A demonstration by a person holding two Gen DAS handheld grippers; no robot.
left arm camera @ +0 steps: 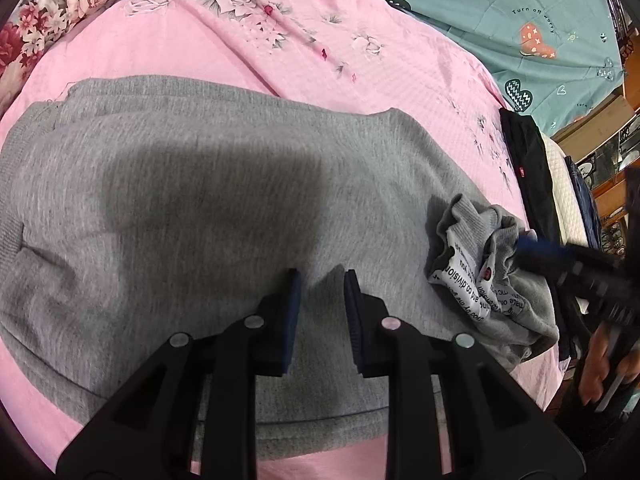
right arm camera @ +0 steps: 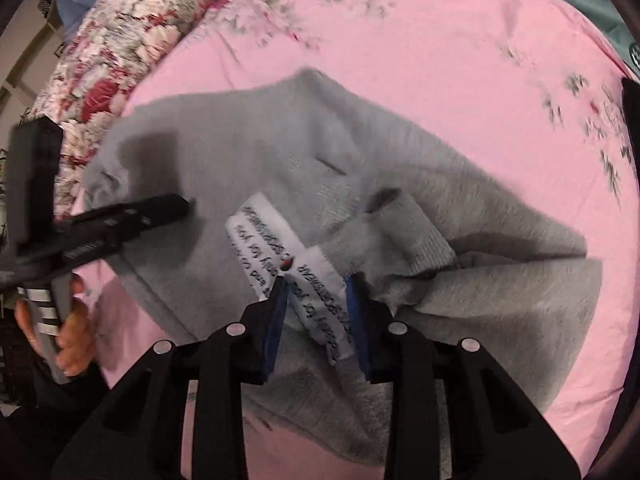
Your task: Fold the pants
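Observation:
Grey sweatpants (left arm camera: 208,208) lie on a pink bedspread (left arm camera: 180,40). My left gripper (left arm camera: 322,280) hovers just above the flat grey cloth, its jaws a little apart and nothing between them. The bunched cuff with white printed tape (left arm camera: 472,264) is at the right, held by my right gripper (left arm camera: 524,246). In the right wrist view my right gripper (right arm camera: 316,292) is shut on the white printed tape (right arm camera: 316,300) of the pants (right arm camera: 400,200). My left gripper (right arm camera: 188,204) shows there at the left, above the cloth.
A floral pillow (right arm camera: 120,32) lies at the far left. A teal quilt (left arm camera: 500,12) lies at the back right. A stack of folded dark and white clothes (left arm camera: 536,184) sits at the bed's right edge.

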